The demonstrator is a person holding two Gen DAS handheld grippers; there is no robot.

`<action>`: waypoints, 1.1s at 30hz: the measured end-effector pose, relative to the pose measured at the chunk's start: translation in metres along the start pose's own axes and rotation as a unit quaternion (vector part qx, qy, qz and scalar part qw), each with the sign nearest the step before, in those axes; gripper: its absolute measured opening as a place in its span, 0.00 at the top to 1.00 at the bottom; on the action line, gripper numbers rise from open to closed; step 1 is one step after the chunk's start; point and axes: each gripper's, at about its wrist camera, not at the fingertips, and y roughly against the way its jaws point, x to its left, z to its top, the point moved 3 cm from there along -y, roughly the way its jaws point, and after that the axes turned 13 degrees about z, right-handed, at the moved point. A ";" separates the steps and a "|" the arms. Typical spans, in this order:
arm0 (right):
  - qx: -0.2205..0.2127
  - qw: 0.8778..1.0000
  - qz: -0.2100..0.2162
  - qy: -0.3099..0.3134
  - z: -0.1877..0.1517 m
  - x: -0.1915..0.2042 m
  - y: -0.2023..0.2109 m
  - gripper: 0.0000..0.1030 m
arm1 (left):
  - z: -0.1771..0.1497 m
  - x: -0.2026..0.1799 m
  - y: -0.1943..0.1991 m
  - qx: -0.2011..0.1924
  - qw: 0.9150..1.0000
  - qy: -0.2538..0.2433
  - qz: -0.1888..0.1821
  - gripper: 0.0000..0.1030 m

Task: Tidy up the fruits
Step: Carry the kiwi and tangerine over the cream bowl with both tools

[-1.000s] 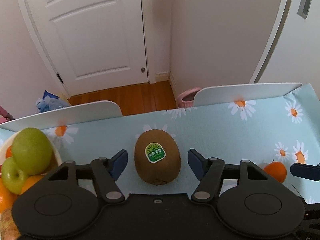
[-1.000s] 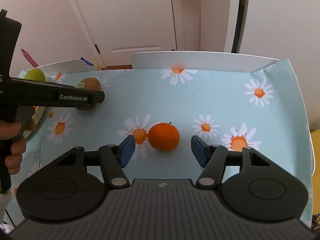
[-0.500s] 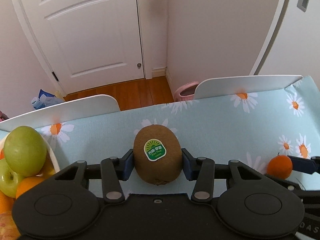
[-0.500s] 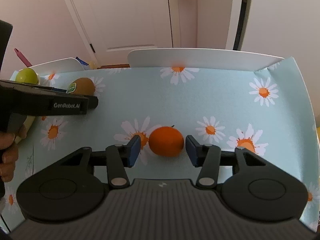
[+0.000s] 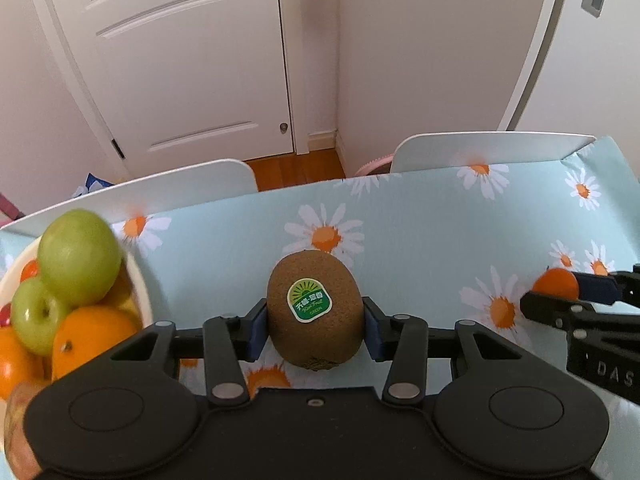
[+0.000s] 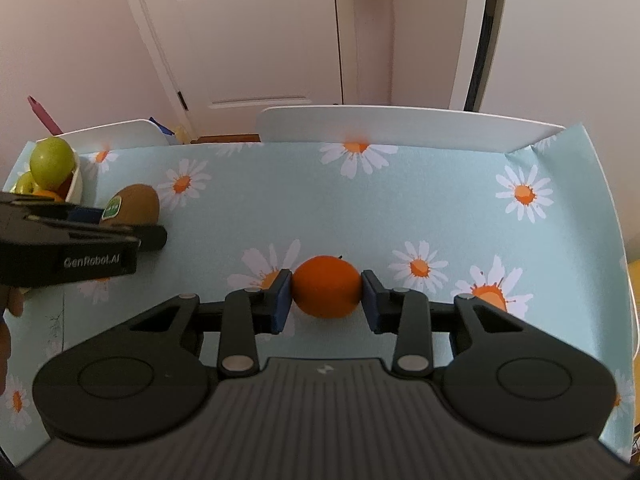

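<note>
Both my tongs have just closed in from wide open: my left gripper (image 5: 314, 326) now clamps the kiwi (image 5: 315, 312) beside the bowl (image 5: 140, 280) at the table's left edge, my right gripper (image 6: 325, 295), jaws closing, pinches the orange (image 6: 326, 286) mid-table, ready to lift

Two fisheye cameras, one riding on each handheld gripper, look steeply down and forward along the fingers, close above a daisy-print tablecloth (image 5: 440, 216). Both face a white door (image 6: 256, 32). Each view catches the other gripper at its edge.
</note>
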 end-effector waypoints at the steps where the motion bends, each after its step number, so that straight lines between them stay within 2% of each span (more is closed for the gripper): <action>1: -0.001 1.000 0.001 0.002 0.000 0.001 0.002 0.50 | -0.002 0.001 0.003 -0.001 1.000 0.001 0.000 0.51; 13: -0.019 0.999 0.026 0.035 0.004 0.028 0.043 0.50 | -0.029 0.019 0.064 -0.016 0.998 0.056 -0.005 0.51; 20: -0.017 0.995 0.060 0.079 0.009 0.059 0.066 0.50 | -0.041 0.034 0.100 -0.031 0.995 0.092 0.014 0.51; 26: -0.017 0.991 0.088 0.100 0.013 0.096 0.078 0.50 | -0.050 0.064 0.126 -0.039 0.992 0.121 0.024 0.51; 33: -0.027 0.990 0.095 0.101 0.019 0.150 0.084 0.50 | -0.053 0.113 0.146 -0.059 0.990 0.124 0.027 0.51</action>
